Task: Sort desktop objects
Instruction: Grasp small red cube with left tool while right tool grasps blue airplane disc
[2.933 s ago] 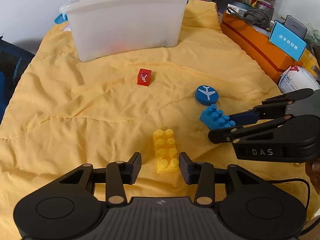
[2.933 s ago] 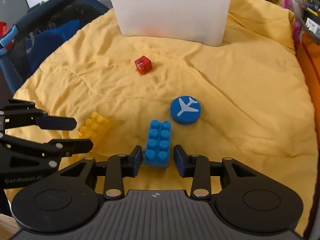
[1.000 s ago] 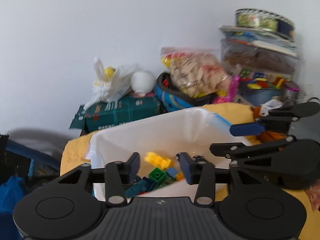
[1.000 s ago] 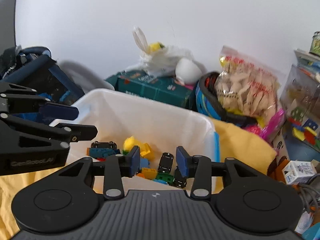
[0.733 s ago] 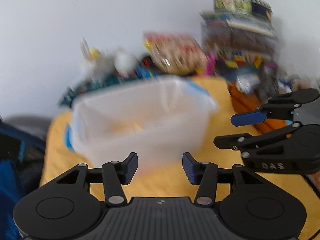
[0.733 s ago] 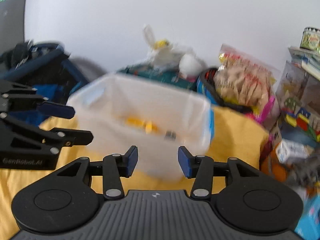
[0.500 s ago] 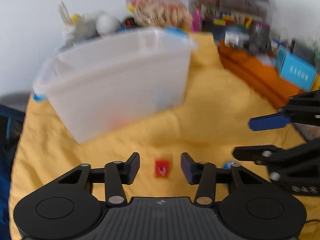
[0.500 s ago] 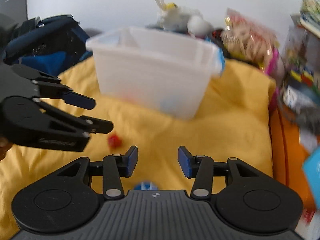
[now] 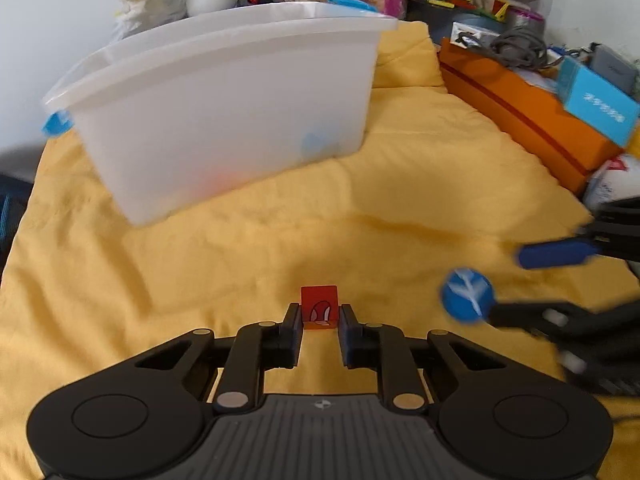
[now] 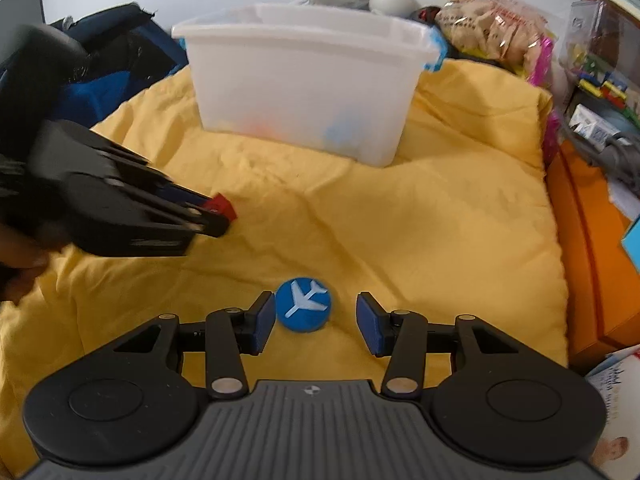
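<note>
The red cube (image 9: pixel 319 307) sits on the yellow quilt (image 9: pixel 248 248), well in front of the white bin (image 9: pixel 224 108), and the left gripper (image 9: pixel 319 322) has just closed its jaws narrow around it, the pads against its 2 side faces. The catch looks shallow: only the fingertips seem to reach the cube's near half, so I'd worry it could pivot or squirt out on a quick lift, and the soft cloth underneath gives it nothing firm to push against. Off to its right, the blue airplane disc (image 10: pixel 303 305) lies flat between the right gripper's (image 10: pixel 316 316) jaws, which stand about half open and are not pressing on it; it sits closer to the left pad than the right, so an uneven close might shove it sideways, and a low, flat piece on rumpled fabric could let the pads ride over the top or pinch quilt instead. The 2 grippers work near each other, so a careless swing toward the bin might knock them together. The bin's contents show only as faint orange and blue smudges through its wall, and motion blur softens the far gripper in each view.
</note>
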A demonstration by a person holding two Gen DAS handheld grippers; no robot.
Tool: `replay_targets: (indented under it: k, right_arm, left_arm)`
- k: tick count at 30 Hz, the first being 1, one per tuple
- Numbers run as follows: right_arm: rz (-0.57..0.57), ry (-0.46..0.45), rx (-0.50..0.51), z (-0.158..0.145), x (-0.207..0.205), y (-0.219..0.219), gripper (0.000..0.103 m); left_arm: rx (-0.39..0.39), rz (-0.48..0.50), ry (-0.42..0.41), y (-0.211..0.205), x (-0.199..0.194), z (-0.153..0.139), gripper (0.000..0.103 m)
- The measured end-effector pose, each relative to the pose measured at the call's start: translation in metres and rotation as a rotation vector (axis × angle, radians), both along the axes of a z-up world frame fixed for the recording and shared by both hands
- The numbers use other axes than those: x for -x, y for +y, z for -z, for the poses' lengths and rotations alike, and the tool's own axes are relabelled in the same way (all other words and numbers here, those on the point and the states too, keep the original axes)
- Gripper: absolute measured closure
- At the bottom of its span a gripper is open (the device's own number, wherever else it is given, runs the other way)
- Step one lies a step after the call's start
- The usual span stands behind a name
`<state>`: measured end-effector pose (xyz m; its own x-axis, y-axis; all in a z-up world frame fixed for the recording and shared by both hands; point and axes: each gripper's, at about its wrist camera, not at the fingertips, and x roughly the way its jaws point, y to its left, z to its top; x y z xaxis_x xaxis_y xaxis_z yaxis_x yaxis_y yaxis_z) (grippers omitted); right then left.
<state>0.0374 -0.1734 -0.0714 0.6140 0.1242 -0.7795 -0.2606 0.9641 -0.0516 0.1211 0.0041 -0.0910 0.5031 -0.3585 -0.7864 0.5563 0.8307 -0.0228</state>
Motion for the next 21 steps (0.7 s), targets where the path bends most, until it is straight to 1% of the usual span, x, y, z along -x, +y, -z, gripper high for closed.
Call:
replay_targets:
  k: [3, 5, 8, 10, 11, 12, 13, 14, 16, 19, 21]
  right_arm:
    - [0.001, 0.014, -0.01, 0.009, -0.004, 0.003, 0.053]
    - [-0.008, 0.008, -0.002, 0.013, -0.005, 0.006, 0.052]
    - [-0.014, 0.005, 0.008, 0.019, -0.008, 0.009, 0.049]
    - [0.004, 0.028, 0.012, 0.025, -0.013, 0.009, 0.049]
    - [0.012, 0.044, 0.004, 0.027, -0.015, 0.008, 0.051]
    - [0.02, 0.052, -0.011, 0.026, -0.016, 0.006, 0.053]
    - [0.018, 0.063, -0.02, 0.025, -0.016, 0.006, 0.058]
    - [0.008, 0.065, -0.007, 0.022, -0.015, 0.008, 0.062]
    - [-0.022, 0.06, 0.018, 0.02, -0.01, 0.014, 0.062]
    - [-0.058, 0.074, 0.003, 0.017, 0.002, 0.021, 0.062]
    - [-0.064, 0.075, 0.013, 0.021, 0.008, 0.025, 0.061]
  left_arm:
    - [0.034, -0.021, 0.04, 0.018, 0.027, -0.001, 0.081]
    - [0.032, -0.026, 0.04, 0.027, 0.048, 0.0, 0.081]
    - [0.038, -0.047, 0.027, 0.033, 0.064, 0.005, 0.081]
    - [0.044, -0.065, 0.037, 0.035, 0.066, 0.01, 0.081]
    - [0.045, -0.07, 0.036, 0.035, 0.067, 0.011, 0.081]
    - [0.044, -0.072, 0.031, 0.035, 0.067, 0.012, 0.081]
    - [0.044, -0.073, 0.03, 0.034, 0.068, 0.013, 0.08]
    - [0.046, -0.075, 0.031, 0.034, 0.068, 0.013, 0.08]
    - [0.046, -0.079, 0.032, 0.034, 0.069, 0.015, 0.08]
    - [0.043, -0.084, 0.028, 0.032, 0.069, 0.018, 0.078]
    - [0.045, -0.089, 0.022, 0.032, 0.069, 0.018, 0.078]
